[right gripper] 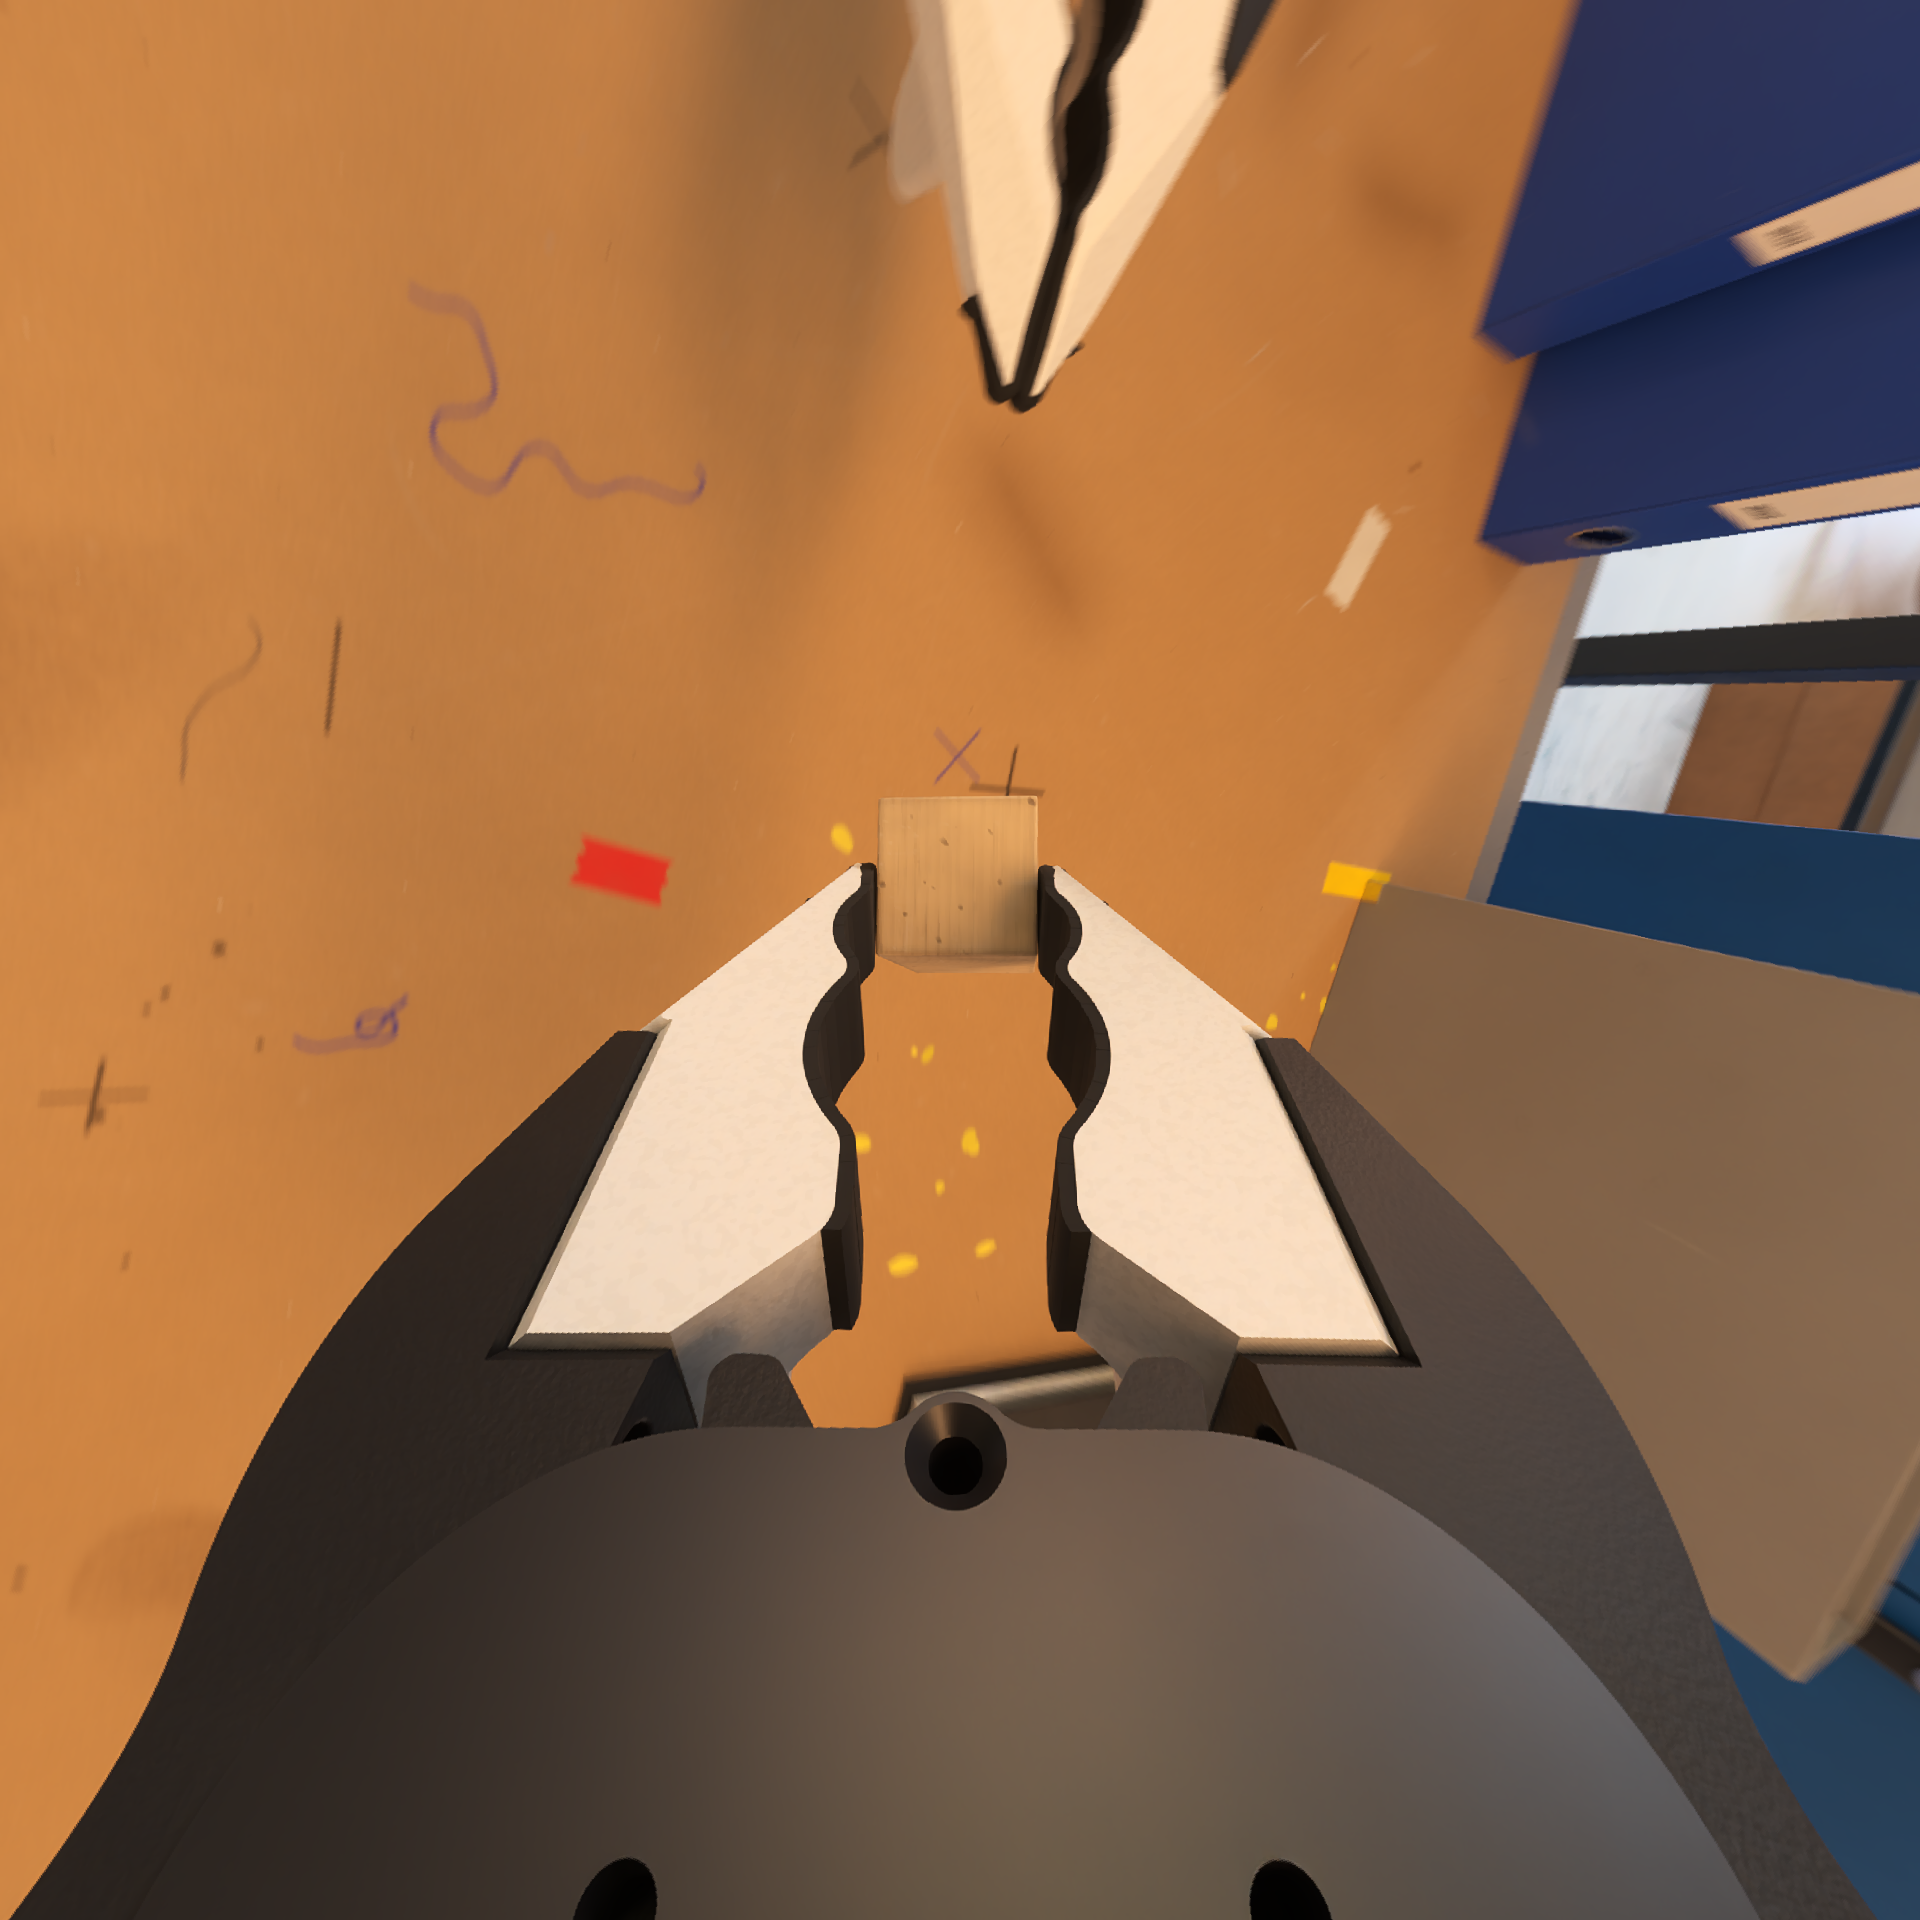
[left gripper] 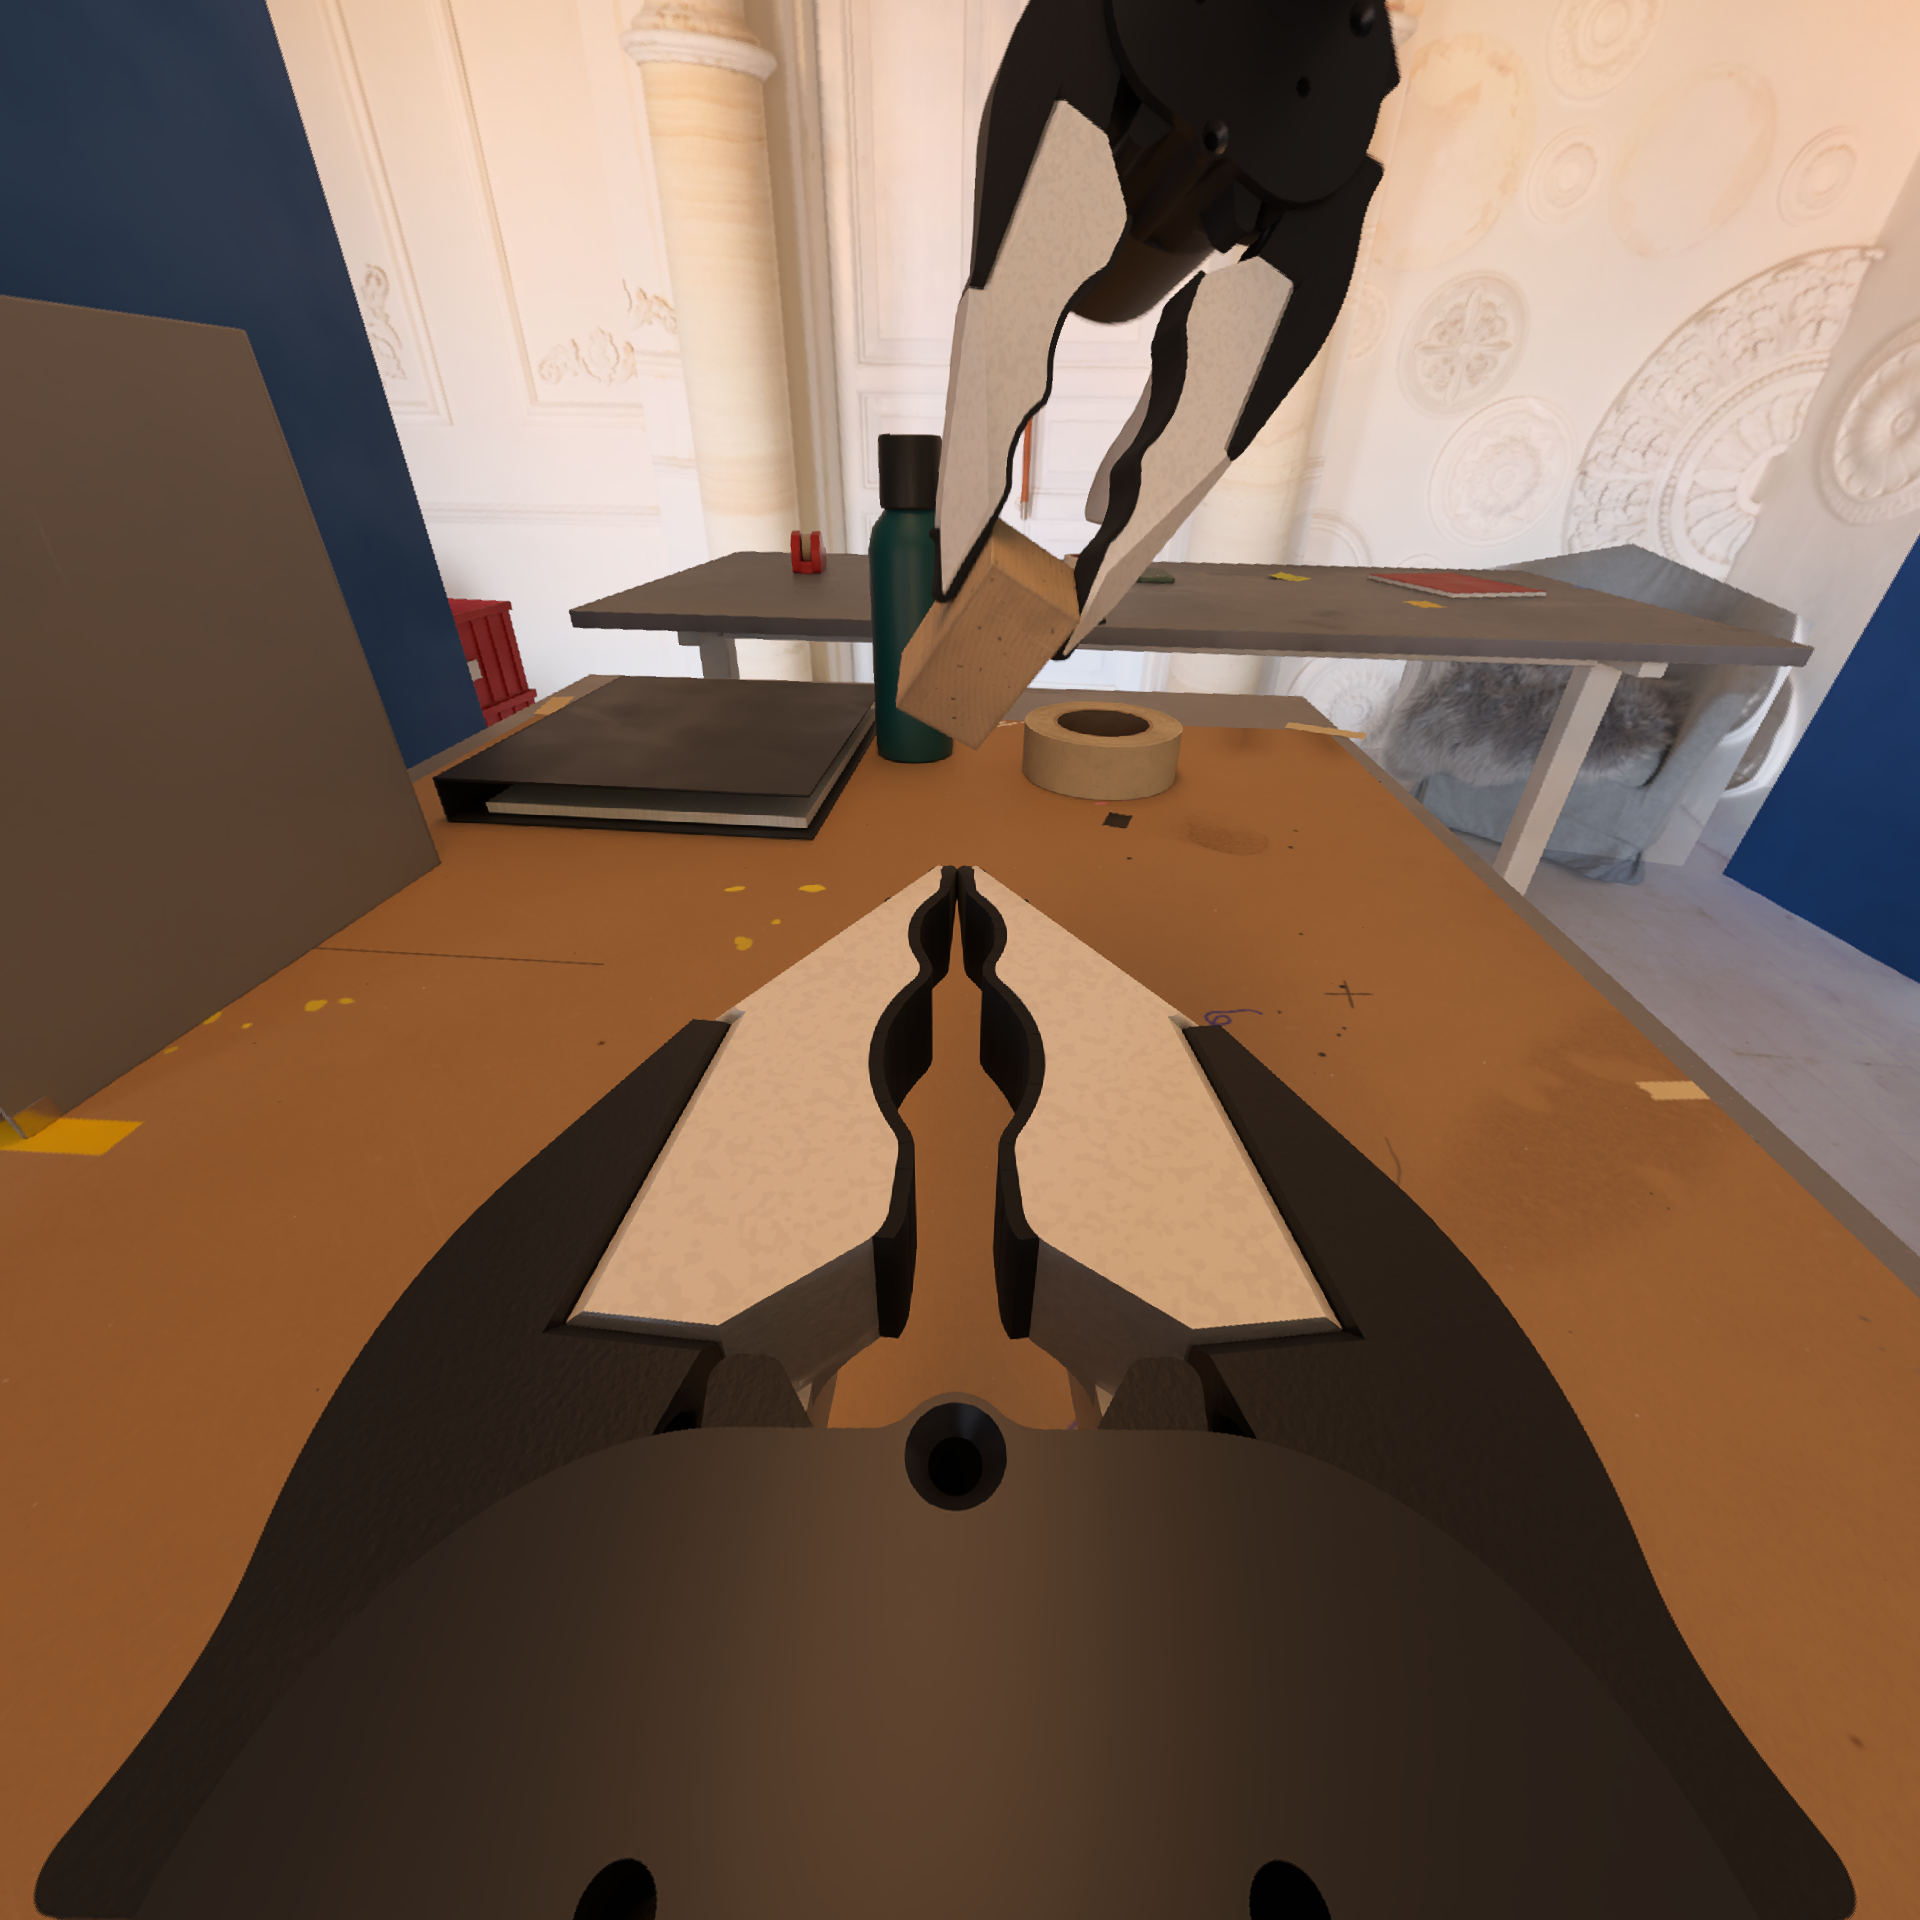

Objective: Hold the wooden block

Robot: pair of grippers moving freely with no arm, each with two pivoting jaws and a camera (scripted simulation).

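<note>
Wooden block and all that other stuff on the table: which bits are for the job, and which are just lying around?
For the job:
wooden block
right gripper, shut on the block and holding it off the table
left gripper, shut and empty

Just lying about:
green bottle
tape roll
black binder
grey board

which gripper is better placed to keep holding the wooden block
Right. The right gripper already clamps the wooden block between its fingertips, lifted above the table. The left gripper is shut, empty and low.

Wooden block [right gripper: 957, 878] pinched at fingertips of right gripper [right gripper: 956, 914], lifted above counter [right gripper: 520, 260]. Left gripper [right gripper: 1023, 400] farther off, jaws together.
</note>
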